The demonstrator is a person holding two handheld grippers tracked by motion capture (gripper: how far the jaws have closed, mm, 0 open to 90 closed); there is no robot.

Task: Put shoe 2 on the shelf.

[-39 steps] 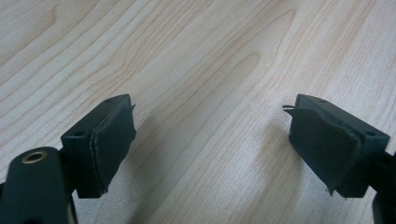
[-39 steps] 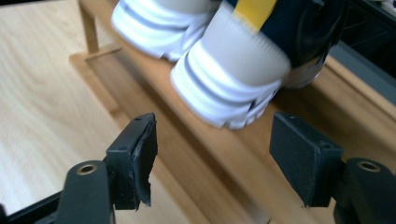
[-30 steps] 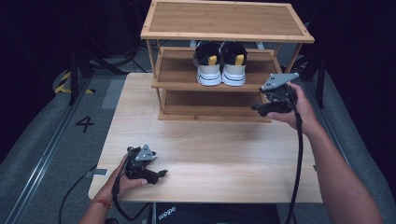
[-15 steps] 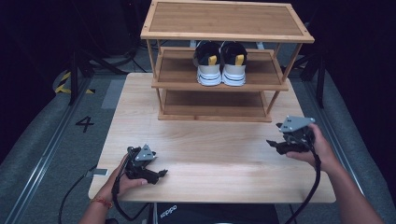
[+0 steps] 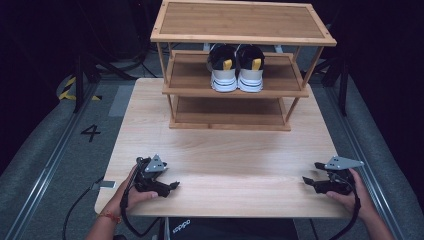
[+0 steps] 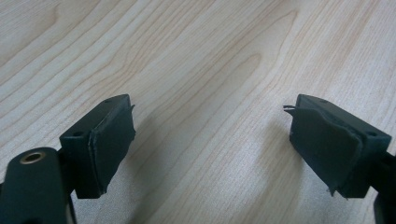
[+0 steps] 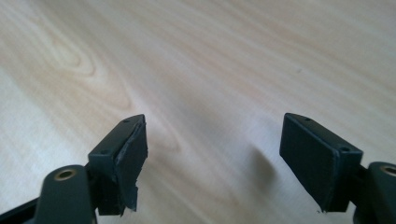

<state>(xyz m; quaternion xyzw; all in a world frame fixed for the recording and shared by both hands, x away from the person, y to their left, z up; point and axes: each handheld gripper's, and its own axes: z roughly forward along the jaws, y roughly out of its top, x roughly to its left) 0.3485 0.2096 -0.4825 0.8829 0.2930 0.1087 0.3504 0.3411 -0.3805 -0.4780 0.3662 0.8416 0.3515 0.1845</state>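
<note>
A pair of black and white sneakers with yellow heel tabs [image 5: 236, 69] stands on the middle shelf of a wooden shoe rack [image 5: 240, 35] at the back of the table. My left gripper [image 5: 172, 185] rests open on the table near the front left edge. My right gripper [image 5: 306, 181] rests open near the front right edge. In the left gripper view the left gripper [image 6: 210, 135] has bare wood between its jaws. The right gripper [image 7: 212, 149] in the right gripper view likewise holds nothing, with its jaws wide apart just above the tabletop.
The light wooden table [image 5: 230, 150] lies bare between the rack and the two grippers. Grey floor with a painted 4 [image 5: 91, 132] and a rail runs along the left side. Cables trail from both grippers over the front edge.
My right gripper came away from the rack's middle shelf, down and toward the front right edge of the table, and now rests there. The left gripper stayed put.
</note>
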